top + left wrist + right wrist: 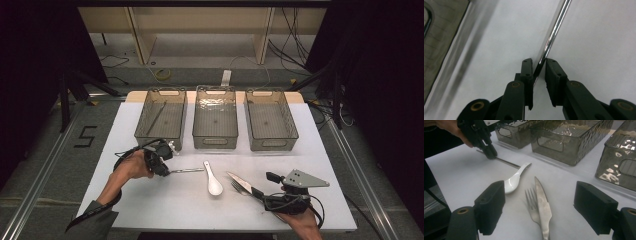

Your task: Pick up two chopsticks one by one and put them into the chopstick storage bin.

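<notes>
My left gripper [167, 171] sits on the white table [165, 205] with its jaws drawn in narrow around a thin metal rod [187, 170], probably a chopstick. In the left gripper view the rod [551, 37] runs up between the two pads and out past the top edge, so I cannot see its far end, and I cannot quite tell whether both pads press on it. No earlier picture tells me more. The rod lies flat on the table, just left of the white spoon [213, 181], its tip near the spoon's handle.

My right gripper [260, 192] rests at the near right of the table, jaws wide apart and holding nothing. A fork [532, 203] and a knife [542, 206] lie side by side between them, handles cut off at the bottom edge.

I count three clear bins [216, 142] in a row at the back. The left one holds one thin stick [157, 117]; the others look empty, though glare blurs the middle one
</notes>
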Demonstrator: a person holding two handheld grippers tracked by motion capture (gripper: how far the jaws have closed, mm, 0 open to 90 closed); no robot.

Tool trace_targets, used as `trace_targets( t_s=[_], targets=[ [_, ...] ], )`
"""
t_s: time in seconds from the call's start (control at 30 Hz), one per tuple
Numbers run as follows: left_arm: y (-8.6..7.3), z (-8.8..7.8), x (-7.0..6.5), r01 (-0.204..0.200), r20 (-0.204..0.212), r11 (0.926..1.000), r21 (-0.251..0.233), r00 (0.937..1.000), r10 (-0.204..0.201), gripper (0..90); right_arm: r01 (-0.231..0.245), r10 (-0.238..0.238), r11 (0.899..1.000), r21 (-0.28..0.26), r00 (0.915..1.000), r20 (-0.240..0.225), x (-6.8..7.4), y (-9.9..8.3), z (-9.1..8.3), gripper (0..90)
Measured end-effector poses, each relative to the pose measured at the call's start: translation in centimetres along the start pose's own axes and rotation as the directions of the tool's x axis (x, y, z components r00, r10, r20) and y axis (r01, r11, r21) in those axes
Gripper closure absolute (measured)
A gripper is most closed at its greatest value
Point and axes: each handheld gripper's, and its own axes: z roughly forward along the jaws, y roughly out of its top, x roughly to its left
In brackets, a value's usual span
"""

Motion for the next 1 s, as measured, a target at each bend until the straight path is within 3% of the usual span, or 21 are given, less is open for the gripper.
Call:
trace_targets(
  t_s=[0.03, 0.27, 0.73, 0.8, 0.93, 1.0],
  targets=[
    [0.0, -0.09, 0.07, -0.018, 0.0, 0.9998, 0.013, 0.9998, 0.018, 76.8, 0.001, -0.001, 1.0, 0.001, 1.0, 0.002, -0.01, 0.0, -0.01, 25.9],
    [-0.08, -0.05, -0.15, -0.027, 0.007, 0.9996, 0.006, 0.9996, 0.027, 80.1, -0.003, 0.003, 1.0, -0.002, 1.0, -0.001, -0.03, -0.01, 0.0, 25.8],
    [-0.11, -0.04, -0.19, -0.028, 0.019, 0.9996, 0.0, 0.9994, 0.028, 85.1, 0.0, 0.0, 1.0, 0.001, 1.0, -0.002, -0.02, 0.01, -0.03, 25.9],
    [-0.09, -0.13, -0.26, -0.052, 0.009, 0.9986, 0.008, 0.9986, 0.052, 85.1, -0.001, 0.001, 1.0, 0.001, 1.0, -0.002, -0.03, 0.02, -0.04, 25.9],
    [-0.14, -0.34, -0.09, -0.017, -0.003, 0.9998, -0.01, 0.9999, 0.017, 85.1, -0.004, 0.004, 1.0, 0.001, 1.0, -0.002, -0.05, 0.02, -0.05, 25.9],
    [-0.24, -0.77, 0.08, -0.022, -0.007, 0.9995, -0.022, 0.9997, 0.022, 85.2, -0.008, 0.008, 1.0, 0.001, 1.0, 0.001, -0.06, 0.02, -0.07, 25.9]
  ],
)
